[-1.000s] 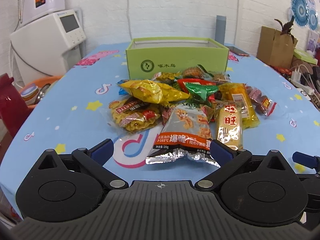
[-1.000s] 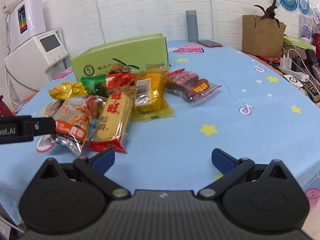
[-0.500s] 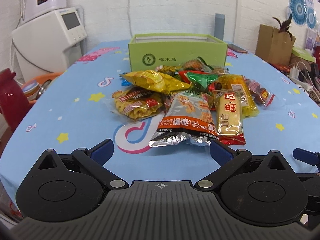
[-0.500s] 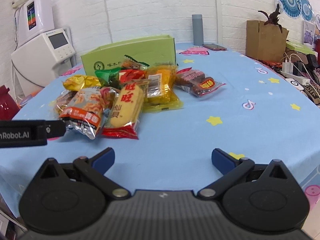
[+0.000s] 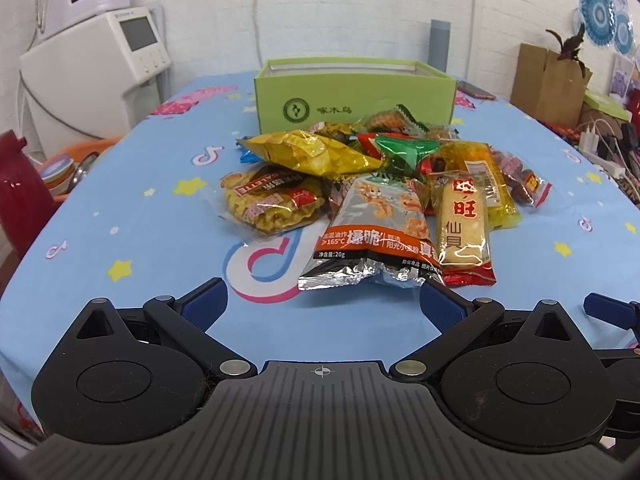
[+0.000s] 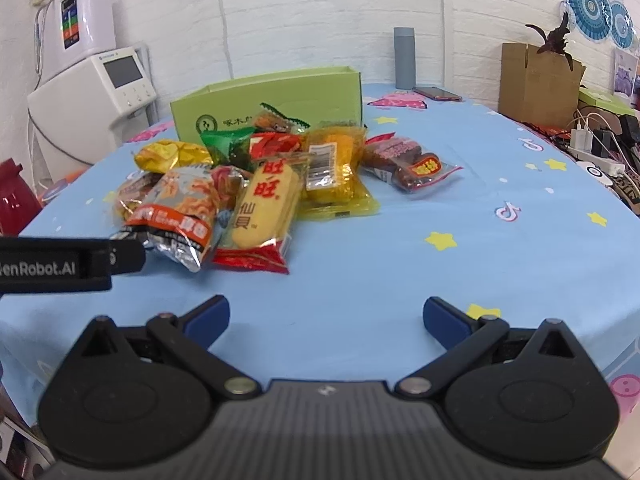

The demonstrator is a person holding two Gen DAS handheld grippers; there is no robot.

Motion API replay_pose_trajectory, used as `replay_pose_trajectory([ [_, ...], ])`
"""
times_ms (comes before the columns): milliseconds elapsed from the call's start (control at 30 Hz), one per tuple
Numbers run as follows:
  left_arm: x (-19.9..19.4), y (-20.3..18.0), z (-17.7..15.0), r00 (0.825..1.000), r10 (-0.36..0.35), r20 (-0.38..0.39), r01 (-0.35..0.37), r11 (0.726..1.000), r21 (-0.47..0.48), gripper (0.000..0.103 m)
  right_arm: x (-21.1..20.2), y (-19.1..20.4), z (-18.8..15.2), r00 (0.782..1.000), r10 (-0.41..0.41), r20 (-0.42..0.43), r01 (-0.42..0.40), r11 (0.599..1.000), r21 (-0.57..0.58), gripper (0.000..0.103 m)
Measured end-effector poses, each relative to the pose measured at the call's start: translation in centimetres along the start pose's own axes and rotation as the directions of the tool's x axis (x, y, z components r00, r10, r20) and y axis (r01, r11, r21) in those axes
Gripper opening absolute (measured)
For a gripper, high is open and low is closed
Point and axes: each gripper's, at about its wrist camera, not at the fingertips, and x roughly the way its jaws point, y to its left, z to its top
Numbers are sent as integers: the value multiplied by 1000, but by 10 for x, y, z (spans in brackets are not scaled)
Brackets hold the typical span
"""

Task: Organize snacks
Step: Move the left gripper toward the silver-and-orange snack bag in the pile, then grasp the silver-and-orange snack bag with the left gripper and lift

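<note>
A heap of snack packets lies mid-table in front of an open green box point(image 5: 354, 94) point(image 6: 280, 100). Nearest me are a silver-and-orange packet point(image 5: 374, 236) point(image 6: 178, 212) and a yellow rice-cracker packet with red characters point(image 5: 464, 228) point(image 6: 266, 208). Behind them lie a round noodle-snack packet point(image 5: 272, 200), a gold bag point(image 5: 316, 154) point(image 6: 172, 156), a green packet point(image 5: 404, 148), a yellow-wrapped cake point(image 6: 334, 172) and a dark red packet point(image 6: 408, 160). My left gripper point(image 5: 322, 304) is open just short of the silver packet. My right gripper point(image 6: 326, 314) is open over bare cloth.
The blue tablecloth point(image 6: 460, 248) has stars and logos. A white appliance point(image 5: 100, 72) stands left, with a red chair point(image 5: 20, 196) beside it. A grey bottle point(image 6: 404, 58), a phone point(image 6: 438, 94), a cardboard box point(image 6: 536, 80) and chargers point(image 6: 596, 144) sit at the back right.
Both grippers have drawn back slightly from the heap, so the packets sit a little farther off and higher in view. Both stay open.
</note>
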Motion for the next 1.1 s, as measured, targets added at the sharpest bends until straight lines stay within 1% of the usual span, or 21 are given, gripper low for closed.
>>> replay_pose_trajectory([
  [233, 17, 0, 9, 999, 7, -35, -7, 1000, -1, 94, 15, -6, 7, 1000, -15, -16, 15, 1000, 3, 102],
  [367, 28, 3, 12, 998, 8, -66, -8, 1000, -2, 95, 26, -8, 11, 998, -53, -21, 53, 998, -23, 102],
  [500, 32, 9, 10, 995, -31, -94, 29, 999, -20, 95, 32, -9, 13, 999, -50, -11, 49, 997, -60, 102],
  [633, 25, 16, 14, 995, -60, -79, 58, 998, -25, 94, 30, -15, 6, 999, -33, 40, 36, 997, -61, 102],
  [667, 23, 19, 17, 994, -75, -73, 74, 997, -28, 94, 30, -14, 6, 999, -33, 38, 36, 997, -74, 102],
  [733, 20, 28, 24, 991, -112, -67, 110, 993, -34, 93, 29, -16, 13, 1000, -18, 8, 19, 998, -56, 103],
  [767, 19, 33, 28, 989, -130, -67, 127, 991, -44, 92, 25, -18, 16, 1000, 8, 17, -7, 1000, -27, 103],
  [800, 18, 39, 33, 987, -147, -64, 143, 988, -61, 92, 19, -19, 20, 998, 47, 47, -46, 999, -13, 103],
  [833, 18, 45, 39, 984, -169, -59, 164, 983, -82, 91, 13, -16, 24, 993, 93, 75, -92, 996, -17, 103],
  [900, 18, 54, 52, 976, -216, -37, 211, 971, -116, 91, 7, -3, 37, 979, 183, 95, -177, 982, -67, 103],
  [967, 21, 57, 62, 968, -251, -29, 246, 962, -120, 89, 11, 14, 47, 960, 263, 90, -253, 961, -116, 102],
  [1000, 24, 56, 65, 963, -267, -39, 261, 959, -113, 88, 17, 23, 51, 949, 304, 81, -293, 947, -131, 102],
  [1033, 27, 56, 67, 957, -283, -54, 276, 955, -109, 87, 23, 31, 54, 940, 334, 64, -322, 936, -143, 102],
  [1100, 35, 55, 68, 946, -312, -86, 302, 947, -111, 84, 35, 45, 55, 931, 365, 31, -354, 918, -177, 102],
])
